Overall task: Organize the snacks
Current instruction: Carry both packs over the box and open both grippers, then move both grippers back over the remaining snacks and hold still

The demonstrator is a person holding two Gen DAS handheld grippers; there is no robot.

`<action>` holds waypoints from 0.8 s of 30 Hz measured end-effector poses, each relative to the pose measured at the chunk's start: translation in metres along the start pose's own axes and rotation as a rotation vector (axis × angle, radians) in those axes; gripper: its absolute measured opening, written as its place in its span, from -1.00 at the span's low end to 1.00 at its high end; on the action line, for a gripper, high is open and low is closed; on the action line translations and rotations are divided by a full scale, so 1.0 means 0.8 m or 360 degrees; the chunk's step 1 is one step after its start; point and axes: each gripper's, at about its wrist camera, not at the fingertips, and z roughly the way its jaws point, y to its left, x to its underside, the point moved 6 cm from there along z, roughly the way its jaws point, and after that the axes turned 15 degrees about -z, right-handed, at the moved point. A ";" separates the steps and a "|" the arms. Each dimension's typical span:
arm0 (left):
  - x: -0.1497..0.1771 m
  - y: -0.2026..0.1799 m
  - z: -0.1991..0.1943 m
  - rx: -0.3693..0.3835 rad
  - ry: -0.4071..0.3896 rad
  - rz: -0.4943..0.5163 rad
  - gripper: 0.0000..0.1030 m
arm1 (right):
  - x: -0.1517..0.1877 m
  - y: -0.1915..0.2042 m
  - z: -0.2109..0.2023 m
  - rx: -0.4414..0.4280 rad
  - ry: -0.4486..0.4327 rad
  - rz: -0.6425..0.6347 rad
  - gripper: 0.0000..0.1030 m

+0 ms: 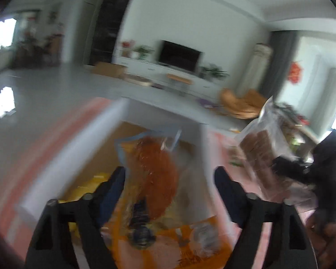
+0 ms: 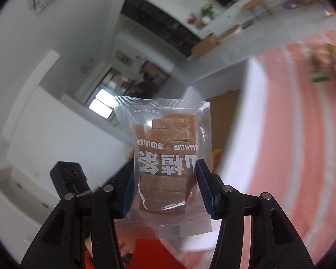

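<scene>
Snacks sit in both views: the right gripper [image 2: 164,188] clamps a clear packet of brown bars [image 2: 165,157] between its blue pads, tilted slightly downward above the pink-striped table [image 2: 291,134]. The left gripper [image 1: 170,179] points down with its jaws spread wide and touching nothing; beneath them an orange snack bag [image 1: 154,183] lies loose in the white box [image 1: 78,148], blurred.

Left tool [image 1: 169,177] spread wide; right tool [image 2: 164,179] clamped, raised.
</scene>
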 end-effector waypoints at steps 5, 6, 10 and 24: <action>0.003 0.062 -0.003 -0.0242 -0.0045 -0.0031 0.89 | -0.001 0.005 0.085 0.0115 0.0165 -0.0097 0.41; 0.008 0.065 -0.005 -0.0241 -0.0048 -0.0041 0.89 | 0.003 0.002 0.079 0.0119 0.0153 -0.0109 0.41; 0.037 0.035 -0.007 -0.0105 0.0020 -0.0073 0.89 | 0.035 -0.056 0.019 0.0408 0.0134 -0.0231 0.51; 0.262 -0.249 0.050 0.0453 0.0563 0.0453 0.99 | 0.182 -0.306 -0.245 0.1704 0.0412 -0.0359 0.51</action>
